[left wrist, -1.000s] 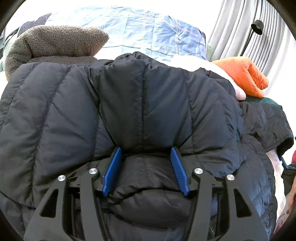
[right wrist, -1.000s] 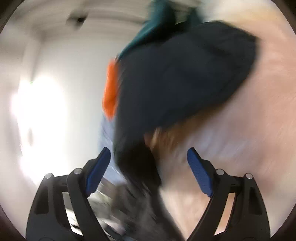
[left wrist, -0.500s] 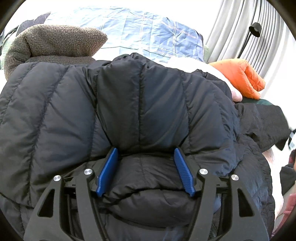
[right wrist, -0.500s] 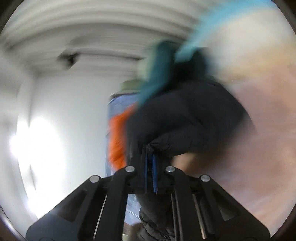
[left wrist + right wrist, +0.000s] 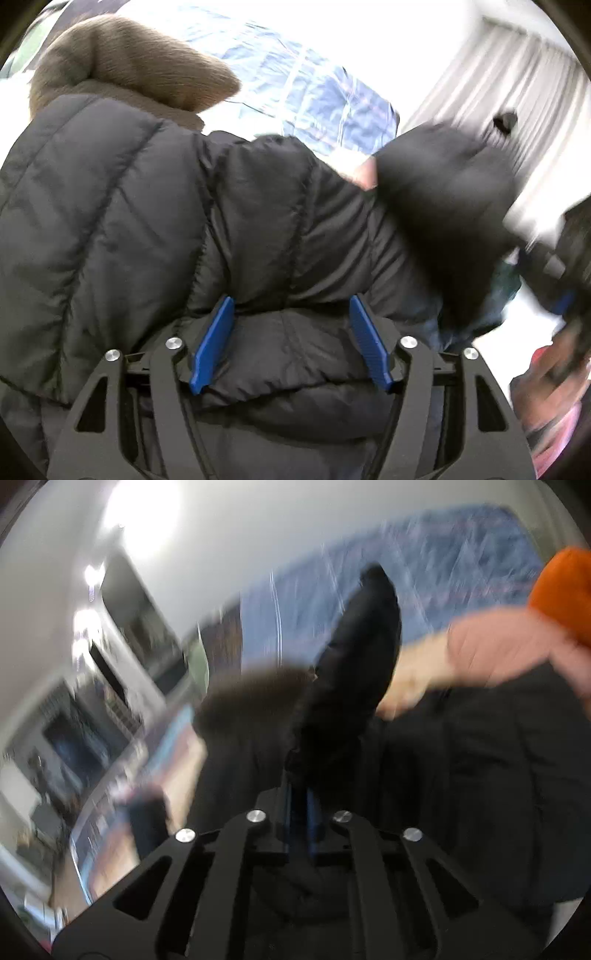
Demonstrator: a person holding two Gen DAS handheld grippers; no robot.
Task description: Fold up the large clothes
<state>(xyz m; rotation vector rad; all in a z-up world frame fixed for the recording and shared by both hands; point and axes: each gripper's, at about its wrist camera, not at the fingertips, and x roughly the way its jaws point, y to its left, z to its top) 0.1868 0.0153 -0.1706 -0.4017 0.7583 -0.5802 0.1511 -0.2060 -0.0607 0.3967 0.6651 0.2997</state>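
Observation:
A black quilted puffer jacket [image 5: 155,229] with a brown fleece collar [image 5: 129,70] fills the left wrist view. My left gripper [image 5: 291,306] is open, its blue pads pressed down on the jacket's folded bulk, a ridge of fabric between them. In the right wrist view my right gripper [image 5: 300,775] is shut on the jacket's black sleeve [image 5: 354,672], which stands up from the jaws, blurred by motion. The same sleeve shows as a dark blur at the right of the left wrist view [image 5: 447,206]. The jacket body [image 5: 498,775] lies beneath.
A blue plaid blanket [image 5: 310,92] covers the bed behind the jacket. An orange garment [image 5: 565,590] and a pink one [image 5: 506,642] lie at the right. White curtains [image 5: 517,92] hang at the back right. Shelves and furniture [image 5: 92,720] stand at the left.
My right gripper, shut on the sleeve since half a second ago, has swung it up and across over the jacket body. The left gripper stays pressed on the jacket, its view tilted.

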